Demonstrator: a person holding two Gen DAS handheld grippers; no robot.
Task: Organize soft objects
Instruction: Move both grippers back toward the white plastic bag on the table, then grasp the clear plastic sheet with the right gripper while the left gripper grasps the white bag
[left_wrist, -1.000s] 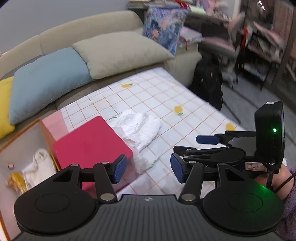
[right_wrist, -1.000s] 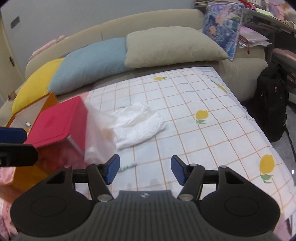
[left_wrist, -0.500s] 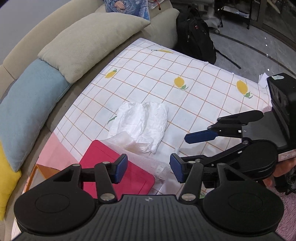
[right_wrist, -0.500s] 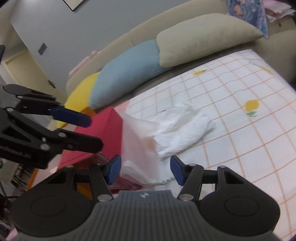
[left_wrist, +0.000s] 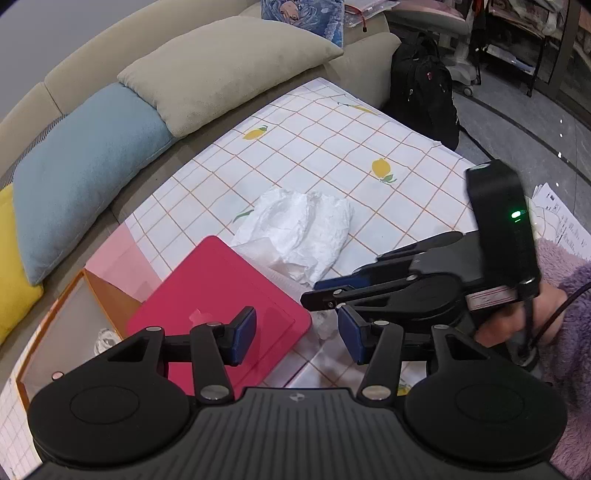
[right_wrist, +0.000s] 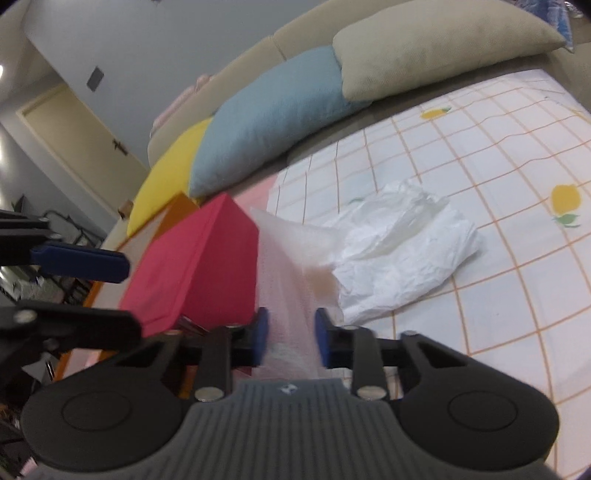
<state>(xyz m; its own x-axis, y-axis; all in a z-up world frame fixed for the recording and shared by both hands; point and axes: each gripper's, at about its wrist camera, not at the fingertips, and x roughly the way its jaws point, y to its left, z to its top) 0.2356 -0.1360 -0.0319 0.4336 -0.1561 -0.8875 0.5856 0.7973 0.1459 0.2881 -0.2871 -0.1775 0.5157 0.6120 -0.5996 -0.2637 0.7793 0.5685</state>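
The right gripper (right_wrist: 290, 341) has dropped in and its jaws have just been closing, now clenched on the thin translucent white foam sheet (right_wrist: 291, 266) draped off the red rectangular box (right_wrist: 195, 266). Left gripper (left_wrist: 291, 339) hangs released over the box. At two o'clock from the box lies the crumpled white plastic bag (left_wrist: 299, 229), on the lemon-print checked tablecloth (left_wrist: 332, 147). Feather-light, floppy, tearable stuff; pinch an edge.
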